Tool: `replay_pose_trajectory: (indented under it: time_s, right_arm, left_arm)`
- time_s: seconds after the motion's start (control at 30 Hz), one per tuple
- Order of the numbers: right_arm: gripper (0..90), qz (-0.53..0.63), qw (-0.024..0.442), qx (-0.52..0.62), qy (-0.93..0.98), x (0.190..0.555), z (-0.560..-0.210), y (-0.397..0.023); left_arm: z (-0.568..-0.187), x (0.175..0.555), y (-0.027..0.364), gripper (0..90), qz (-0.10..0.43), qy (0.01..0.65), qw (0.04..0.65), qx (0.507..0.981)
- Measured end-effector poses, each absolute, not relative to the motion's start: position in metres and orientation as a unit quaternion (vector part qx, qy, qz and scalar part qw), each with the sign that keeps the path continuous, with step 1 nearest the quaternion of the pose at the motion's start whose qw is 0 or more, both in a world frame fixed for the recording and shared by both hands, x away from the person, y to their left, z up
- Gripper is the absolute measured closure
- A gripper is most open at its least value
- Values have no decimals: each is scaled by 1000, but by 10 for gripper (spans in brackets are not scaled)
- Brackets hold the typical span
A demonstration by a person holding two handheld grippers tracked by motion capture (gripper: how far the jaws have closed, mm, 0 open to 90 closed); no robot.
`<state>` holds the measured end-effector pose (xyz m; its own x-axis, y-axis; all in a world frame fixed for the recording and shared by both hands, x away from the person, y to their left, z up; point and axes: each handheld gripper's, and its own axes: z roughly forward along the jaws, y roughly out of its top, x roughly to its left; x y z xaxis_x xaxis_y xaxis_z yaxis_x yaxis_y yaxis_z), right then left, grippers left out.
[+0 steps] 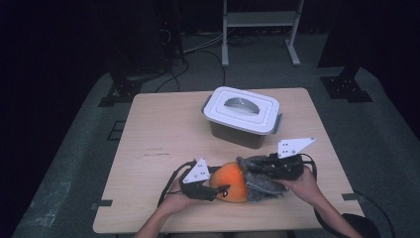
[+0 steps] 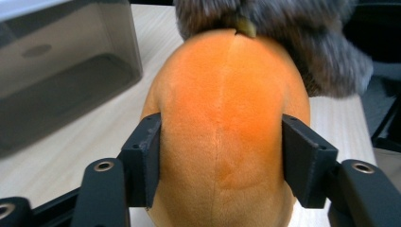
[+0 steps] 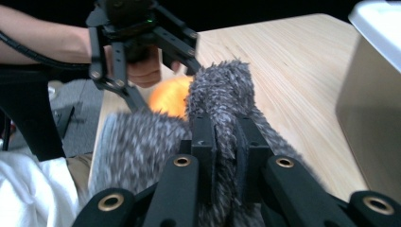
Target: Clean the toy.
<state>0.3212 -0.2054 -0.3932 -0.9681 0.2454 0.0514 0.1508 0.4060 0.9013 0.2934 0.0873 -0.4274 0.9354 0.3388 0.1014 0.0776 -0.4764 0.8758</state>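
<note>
You have the plush toy at the table's near edge, left gripper clamped on its orange body, right gripper pinching its grey fur; likely next: lift together toward the lidded box, whose lid needs opening.

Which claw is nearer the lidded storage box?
Right. The right claw, shut on the plush toy's grey fur, sits just in front of the box; the left claw grips the orange part, farther back.
</note>
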Motion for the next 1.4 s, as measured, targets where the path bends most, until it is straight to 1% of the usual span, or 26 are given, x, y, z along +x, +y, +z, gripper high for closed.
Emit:
replay_pose_trajectory:
  time_s: [0.23, 0.43, 0.53, 0.87, 1.0, 1.1, 1.2, 1.23, 1.27, 1.37, 1.4]
  right_arm:
    - [797, 512, 55, 72, 854, 319, -379, -171]
    - [798, 512, 49, 82, 854, 323, -381, -179]
    - [798, 519, 37, 92, 849, 324, -384, -184]
    - [800, 516, 26, 70, 853, 325, -384, -159]
    - [801, 516, 31, 77, 852, 328, -383, -164]
    - [801, 519, 37, 99, 848, 335, -383, -177]
    - [800, 525, 37, 123, 841, 342, -387, -191]
    - [800, 528, 33, 127, 839, 342, -390, -194]
    - [800, 528, 29, 128, 839, 342, -392, -195]
    - [799, 531, 26, 120, 838, 337, -395, -190]
    - [800, 532, 26, 117, 839, 335, -395, -189]
  left_arm:
    - [-419, 293, 68, 378, 149, 103, 479, 859]
    - [-425, 296, 77, 365, 137, 112, 488, 855]
    - [-426, 295, 77, 366, 136, 114, 490, 853]
    - [-423, 296, 74, 370, 139, 114, 484, 857]
    - [-426, 294, 77, 380, 143, 107, 487, 855]
    - [-429, 292, 81, 382, 145, 101, 486, 856]
    - [-432, 292, 88, 375, 136, 112, 492, 853]
    - [-433, 293, 90, 360, 131, 116, 492, 853]
    - [-433, 294, 91, 326, 123, 122, 494, 852]
    - [-432, 297, 89, 176, 104, 131, 492, 854]
    - [-431, 297, 89, 139, 94, 136, 496, 853]
